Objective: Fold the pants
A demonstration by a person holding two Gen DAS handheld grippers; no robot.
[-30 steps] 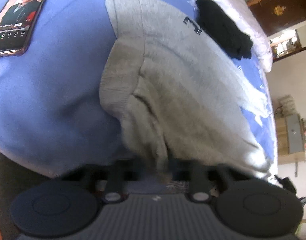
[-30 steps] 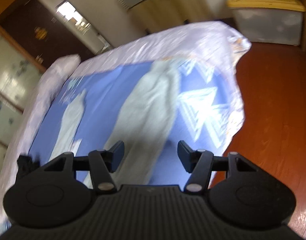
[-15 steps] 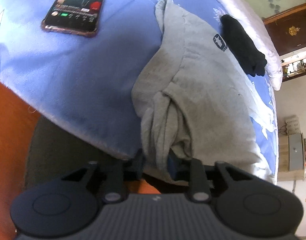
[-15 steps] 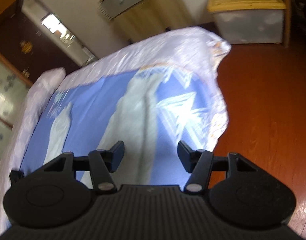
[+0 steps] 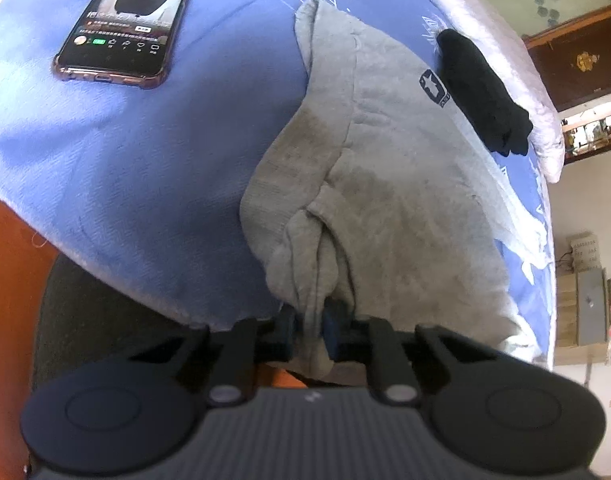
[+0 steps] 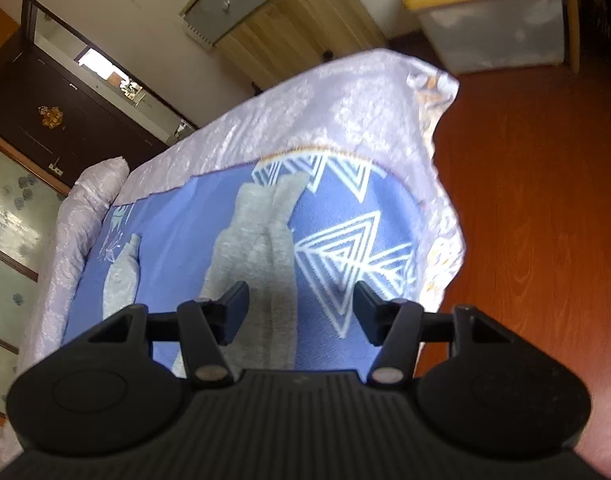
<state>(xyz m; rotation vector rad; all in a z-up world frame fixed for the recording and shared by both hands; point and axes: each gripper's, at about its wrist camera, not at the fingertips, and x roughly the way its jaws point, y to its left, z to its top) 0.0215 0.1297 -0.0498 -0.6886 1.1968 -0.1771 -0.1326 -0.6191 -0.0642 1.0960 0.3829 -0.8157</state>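
- Left tool [image 5: 310, 330]: closing, clamped on bunched waistband of grey sweatpants [image 5: 385, 200], lower centre.
- Right tool [image 6: 301, 312]: closing, nothing clamped.
- Step: gripping; leg grasp judged next.

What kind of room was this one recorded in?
Most likely a bedroom: a bed with a blue blanket, a dark wardrobe by the wall, and grey pants on the bed.

The left gripper [image 5: 309, 334] is closing, its pads pinching a bunched fold of the grey knit pants [image 5: 385, 200]; a lit smartphone [image 5: 125, 20] lies left of them, a black folded cloth [image 5: 485, 92] right.
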